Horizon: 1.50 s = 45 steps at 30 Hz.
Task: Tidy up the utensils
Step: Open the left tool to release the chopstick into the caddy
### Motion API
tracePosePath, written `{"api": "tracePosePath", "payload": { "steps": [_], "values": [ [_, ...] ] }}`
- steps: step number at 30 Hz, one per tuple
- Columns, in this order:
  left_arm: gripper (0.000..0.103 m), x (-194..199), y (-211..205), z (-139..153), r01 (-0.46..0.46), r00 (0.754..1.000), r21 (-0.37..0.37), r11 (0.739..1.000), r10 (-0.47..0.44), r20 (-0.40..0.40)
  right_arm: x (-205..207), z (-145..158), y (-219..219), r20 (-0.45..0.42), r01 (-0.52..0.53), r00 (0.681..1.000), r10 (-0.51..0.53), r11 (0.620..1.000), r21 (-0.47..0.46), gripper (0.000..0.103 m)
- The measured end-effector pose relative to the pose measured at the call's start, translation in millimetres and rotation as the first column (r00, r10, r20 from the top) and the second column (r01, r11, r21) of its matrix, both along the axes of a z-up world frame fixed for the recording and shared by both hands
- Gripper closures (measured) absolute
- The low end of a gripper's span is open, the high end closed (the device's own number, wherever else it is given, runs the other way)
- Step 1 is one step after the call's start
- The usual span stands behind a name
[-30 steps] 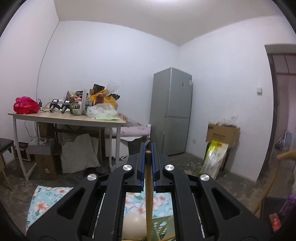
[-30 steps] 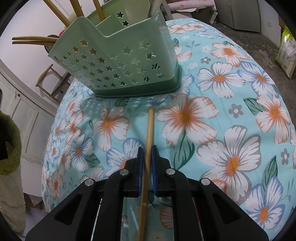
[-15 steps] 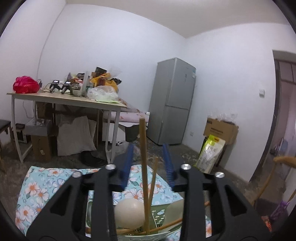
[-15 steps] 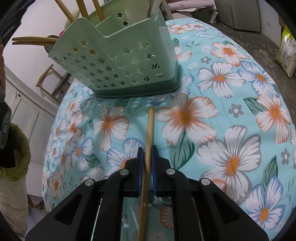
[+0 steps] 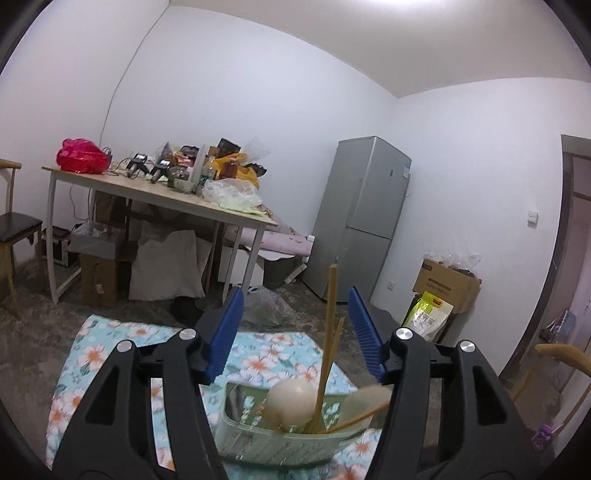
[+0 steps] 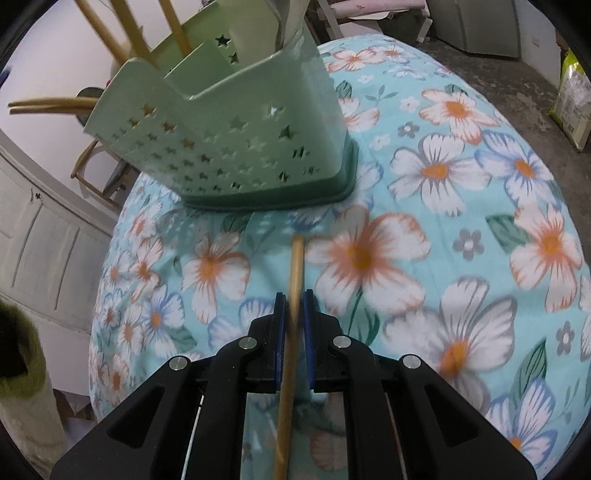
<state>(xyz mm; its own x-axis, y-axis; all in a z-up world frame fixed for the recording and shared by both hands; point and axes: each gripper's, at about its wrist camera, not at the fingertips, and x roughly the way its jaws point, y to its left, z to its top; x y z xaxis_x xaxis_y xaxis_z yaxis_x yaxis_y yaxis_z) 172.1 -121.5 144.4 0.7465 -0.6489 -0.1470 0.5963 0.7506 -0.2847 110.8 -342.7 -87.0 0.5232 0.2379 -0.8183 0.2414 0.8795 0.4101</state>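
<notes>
Below, right tongs [image 6: 294, 308] cover chopstick [image 6: 296, 264] midsection.

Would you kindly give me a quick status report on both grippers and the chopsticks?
Left gripper open, jaws just widened, chopstick released upright in green holder. Right gripper shut on second chopstick over floral cloth. Path to holder clear.

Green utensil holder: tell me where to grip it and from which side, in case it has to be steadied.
Probably grip the holder's low front wall at its top rim, coming from above on the near side, one finger inside, one outside. That stepped wall is thin and free; the taller back compartments are crowded with chopsticks. The open left gripper is the free one; the right gripper holds a chopstick.
</notes>
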Motion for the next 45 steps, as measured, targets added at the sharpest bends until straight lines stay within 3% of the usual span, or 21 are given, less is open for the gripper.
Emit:
{"api": "tracePosePath", "payload": {
  "steps": [7,11,15,18,20,23,25,28,29,30,33,36,38,45],
  "values": [
    [0.045,-18.8,30.4,-32.6,-0.034,0.995,0.088,0.996,0.042,-0.091,-0.7,18.0,-3.4,0.043,-0.015,0.999,0.016,1.000,-0.012,0.096],
    [0.045,-19.3,42.9,-50.4,-0.037,0.985,0.090,0.995,0.051,-0.163,-9.7,37.1,-2.0,0.080,-0.030,0.996,0.034,0.998,-0.054,0.096],
    [0.044,-5.6,33.8,-31.6,0.037,0.986,0.040,0.999,-0.030,-0.165,-9.9,30.9,-2.1,0.056,-0.028,0.998,0.032,0.998,-0.060,0.096],
    [0.036,14.1,7.9,-4.0,0.158,0.976,-0.003,0.987,-0.157,-0.154,-11.7,21.7,-1.3,0.036,-0.019,0.999,0.020,0.999,-0.042,0.096],
    [0.036,29.9,-12.2,6.4,0.170,0.974,0.021,0.985,-0.165,-0.154,-14.2,18.4,1.3,0.031,-0.017,0.999,0.018,0.999,-0.040,0.096],
    [0.036,62.1,-45.4,9.4,0.144,0.963,0.097,0.985,-0.116,-0.244,-15.8,16.4,4.3,0.029,-0.017,0.999,0.018,0.999,-0.035,0.096],
    [0.036,86.6,-59.6,5.1,0.147,0.938,0.105,0.983,-0.105,-0.331,-16.2,15.7,5.1,0.029,-0.021,0.999,0.022,0.999,-0.033,0.096],
    [0.063,112.6,-69.8,-3.7,0.154,0.900,0.090,0.984,-0.102,-0.424,-16.1,14.2,5.2,0.028,-0.023,0.999,0.024,0.999,-0.026,0.096],
    [0.085,115.9,-70.8,-4.4,0.156,0.895,0.087,0.984,-0.103,-0.435,-15.8,13.6,4.6,0.028,-0.024,0.999,0.025,0.999,-0.023,0.096],
    [0.097,116.9,-72.0,-3.4,0.160,0.896,0.089,0.983,-0.107,-0.432,-15.4,13.1,4.2,0.028,-0.024,0.999,0.025,0.999,-0.022,0.096],
    [0.098,96.0,-65.3,13.7,0.146,0.941,0.078,0.986,-0.114,-0.317,-14.3,10.8,-0.5,0.025,-0.021,0.999,0.022,1.000,-0.014,0.096],
    [0.098,75.4,-60.1,32.9,0.131,0.975,0.061,0.990,-0.117,-0.192,-13.2,7.3,-3.8,0.017,-0.021,1.000,0.022,1.000,-0.005,0.096],
    [0.098,58.0,-61.2,38.9,0.109,0.992,0.091,0.990,-0.101,-0.080,-12.8,6.2,-3.3,0.015,-0.023,1.000,0.023,1.000,-0.001,0.096],
    [0.098,26.0,-82.1,1.4,0.067,0.994,0.207,0.976,-0.084,0.075,-15.1,11.1,-0.1,0.037,-0.022,0.999,0.022,1.000,0.004,0.096]
  ]
}}
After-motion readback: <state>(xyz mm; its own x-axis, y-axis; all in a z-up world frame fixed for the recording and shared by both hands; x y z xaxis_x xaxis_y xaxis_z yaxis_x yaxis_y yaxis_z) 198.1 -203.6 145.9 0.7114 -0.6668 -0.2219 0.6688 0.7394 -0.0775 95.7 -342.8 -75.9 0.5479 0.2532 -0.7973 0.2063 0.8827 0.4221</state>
